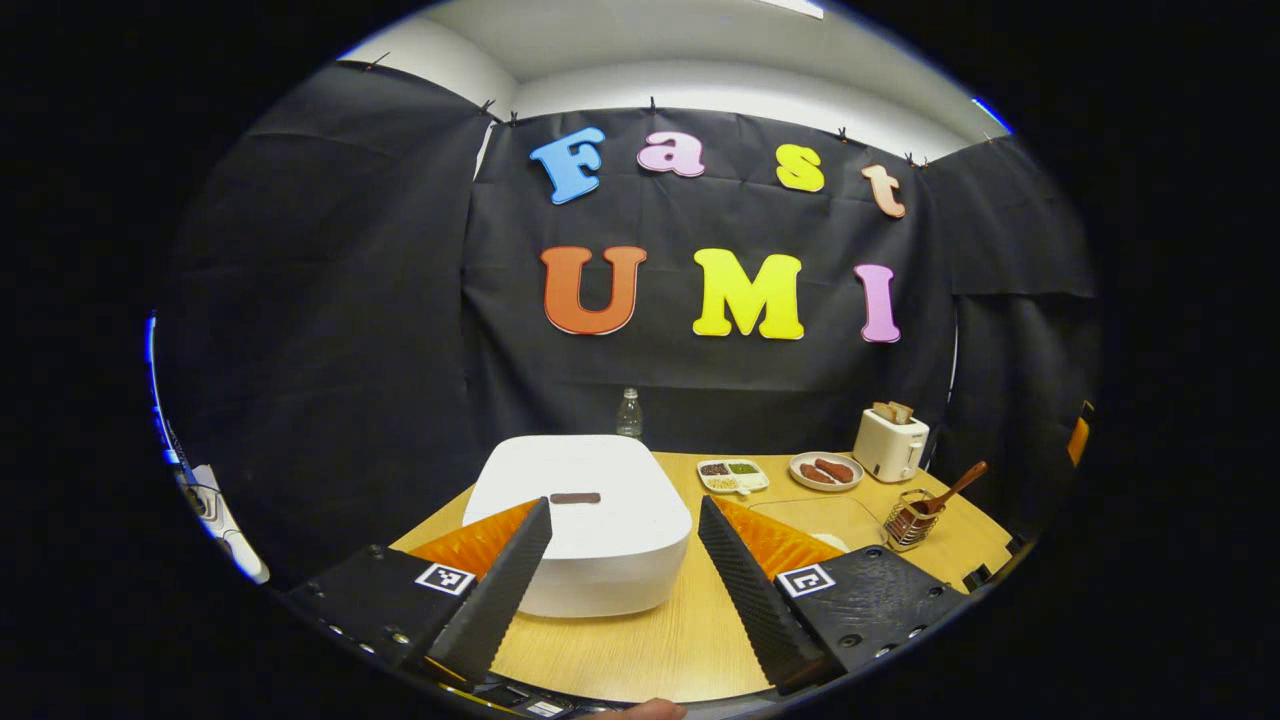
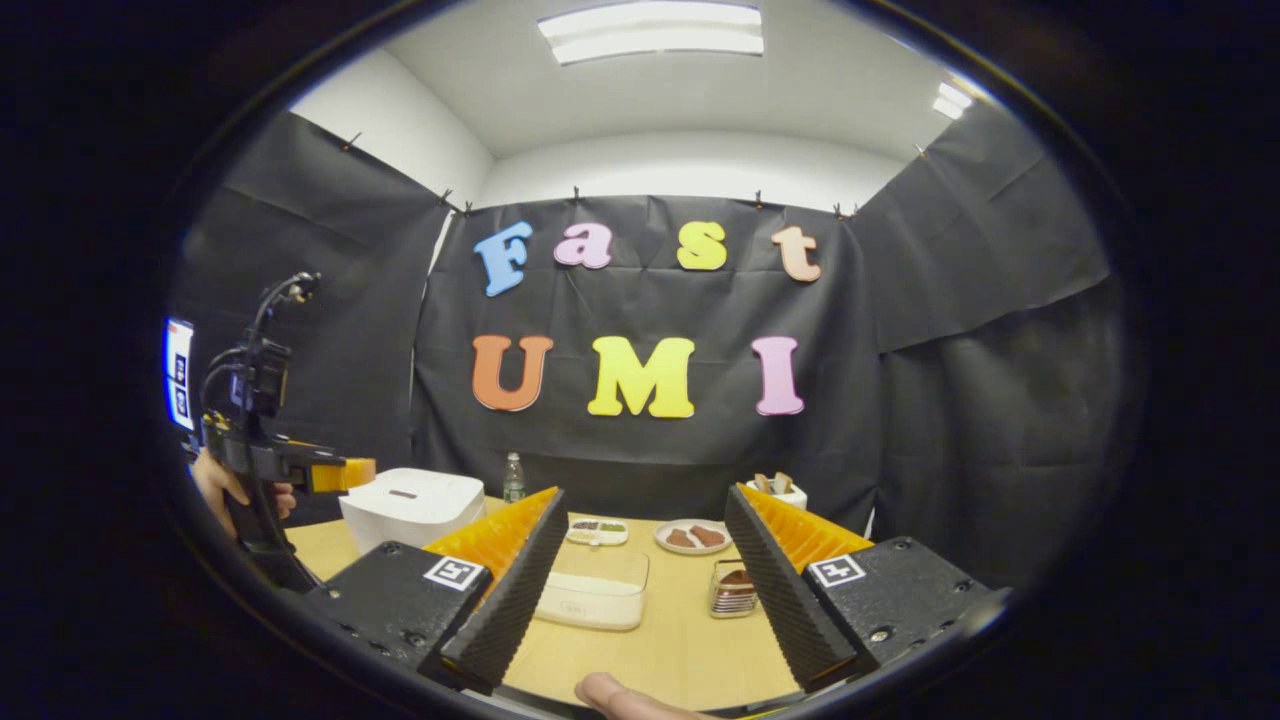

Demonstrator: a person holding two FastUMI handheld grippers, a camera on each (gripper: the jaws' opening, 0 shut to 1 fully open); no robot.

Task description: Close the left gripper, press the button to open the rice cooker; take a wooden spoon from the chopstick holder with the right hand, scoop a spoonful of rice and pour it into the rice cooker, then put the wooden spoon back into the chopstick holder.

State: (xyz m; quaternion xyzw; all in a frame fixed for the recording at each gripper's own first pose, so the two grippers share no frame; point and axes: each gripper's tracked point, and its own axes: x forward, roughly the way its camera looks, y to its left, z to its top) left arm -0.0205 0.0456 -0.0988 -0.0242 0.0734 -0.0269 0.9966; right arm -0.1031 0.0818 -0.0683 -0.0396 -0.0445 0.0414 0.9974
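Both tools spread wide, rice cooker lid down, nothing touched yet.

The left tool (image 1: pixel 625 560) hangs with its fingers apart just in front of the rice cooker (image 1: pixel 580 520), and I judge that cooker heavy and stiff enough to stay put under a push on the dark button (image 1: pixel 575 497) on its lid, once those fingers press together. To the right of the cooker, the wooden spoon (image 1: pixel 950 492) leans in the wire chopstick holder (image 1: pixel 908 522); it looks light, rigid and a bit smooth, so the upper handle is the place to pinch. The right tool (image 2: pixel 640 590) is spread too, holding nothing, above the clear rice box (image 2: pixel 592 595). The pale wooden table (image 1: pixel 640 640) is flat and smooth; black cloth closes in behind the cooker.
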